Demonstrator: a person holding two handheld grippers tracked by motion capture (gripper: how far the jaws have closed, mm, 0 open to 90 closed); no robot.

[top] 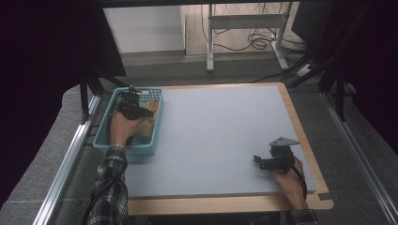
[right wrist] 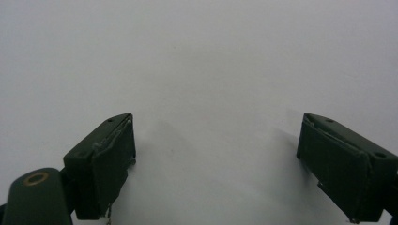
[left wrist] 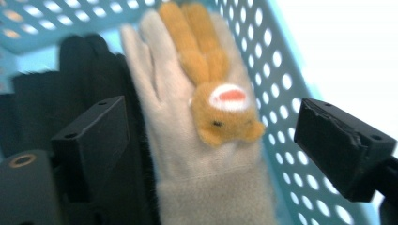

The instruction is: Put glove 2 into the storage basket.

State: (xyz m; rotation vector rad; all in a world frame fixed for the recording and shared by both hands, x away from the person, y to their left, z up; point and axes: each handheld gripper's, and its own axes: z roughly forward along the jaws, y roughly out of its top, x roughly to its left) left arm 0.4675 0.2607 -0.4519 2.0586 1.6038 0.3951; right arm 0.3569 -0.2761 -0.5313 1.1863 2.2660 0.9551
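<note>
A beige fleece glove (left wrist: 187,154) with an orange plush animal (left wrist: 216,103) sewn on it lies in a light-blue perforated basket (left wrist: 281,93). A black fuzzy fabric item (left wrist: 56,89) lies beside it. My left gripper (left wrist: 211,136) hovers open over the glove, one jaw on each side, pads off the fabric. From above, the left gripper (top: 131,104) sits inside the basket (top: 101,140) at the table's far left. My right gripper (top: 261,161) rests open near the front right of the grey mat (top: 220,136), with nothing between its jaws (right wrist: 216,159).
The mat covers a wooden table whose edge (top: 225,204) shows at the front and right. Metal rails (top: 65,159) run along the left side. Beyond the table stand white desk legs (top: 210,42) and loose cables (top: 258,40) on the floor.
</note>
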